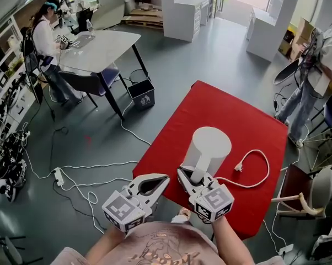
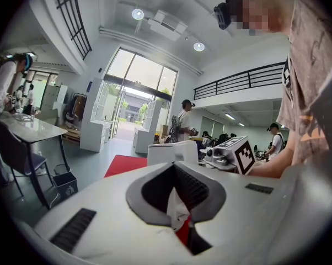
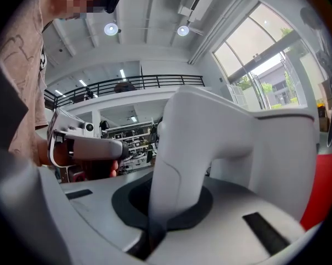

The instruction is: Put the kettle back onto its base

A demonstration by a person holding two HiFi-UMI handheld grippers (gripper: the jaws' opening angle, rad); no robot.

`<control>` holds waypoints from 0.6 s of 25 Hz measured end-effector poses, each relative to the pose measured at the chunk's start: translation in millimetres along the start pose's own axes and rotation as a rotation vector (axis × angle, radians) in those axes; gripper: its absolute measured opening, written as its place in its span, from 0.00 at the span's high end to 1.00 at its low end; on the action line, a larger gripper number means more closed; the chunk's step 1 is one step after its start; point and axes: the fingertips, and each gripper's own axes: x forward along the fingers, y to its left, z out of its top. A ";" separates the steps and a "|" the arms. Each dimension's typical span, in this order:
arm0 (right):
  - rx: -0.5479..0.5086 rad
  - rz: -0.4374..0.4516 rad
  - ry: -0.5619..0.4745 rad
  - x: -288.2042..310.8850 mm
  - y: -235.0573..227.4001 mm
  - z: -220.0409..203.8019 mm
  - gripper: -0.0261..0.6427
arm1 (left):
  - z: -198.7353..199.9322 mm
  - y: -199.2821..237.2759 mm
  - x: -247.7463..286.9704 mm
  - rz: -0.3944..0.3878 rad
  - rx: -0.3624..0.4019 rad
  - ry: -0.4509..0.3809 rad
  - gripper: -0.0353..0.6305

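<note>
The white kettle [image 1: 209,148] stood upright over the near part of the red table [image 1: 243,120]. Its own bulk hid whatever lay under it, so I could not tell whether it already sat on its base or hung just above it. A white cord [image 1: 263,167] curled out from beneath it to the right and ended in a loose plug [image 1: 239,167], so I guessed the base was directly below.

The right gripper [image 1: 189,180] was clamped narrow around the handle [image 3: 177,164] on the kettle's near side.

As I judged it, the way to finish well was to keep the kettle level and centred, lower it straight down, and let go only once it sat flat without rocking. The cord also needed to stay out from under the rim.

The left gripper [image 1: 164,178] hovered just left of the kettle at the table's near edge, its jaws together on nothing. It was free to steady the base if it slid.
</note>
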 end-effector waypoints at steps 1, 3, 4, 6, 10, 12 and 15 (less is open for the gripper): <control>-0.005 0.005 0.002 2.5 1.5 -2.4 0.94 | -0.3 0.4 -1.5 0.004 0.000 0.001 0.96; -0.020 0.015 0.005 6.1 2.8 -6.9 0.94 | -1.6 1.0 -3.2 0.012 0.001 0.003 0.96; -0.027 0.019 0.005 7.5 2.4 -8.8 0.94 | -2.4 1.7 -3.4 0.015 0.002 0.005 0.96; -0.036 0.024 0.006 10.0 1.3 -10.9 0.94 | -3.5 3.5 -3.2 0.021 0.005 0.010 0.96; -0.052 0.033 0.017 13.7 5.5 -15.0 0.94 | -4.5 6.5 -3.7 0.026 0.001 0.010 0.96; -0.061 0.032 0.016 14.1 9.2 -17.2 0.94 | -4.8 6.5 -4.5 0.023 -0.003 0.007 0.96; -0.077 0.030 0.013 12.4 13.6 -20.2 0.94 | -4.1 4.8 -3.9 0.015 -0.006 0.006 0.96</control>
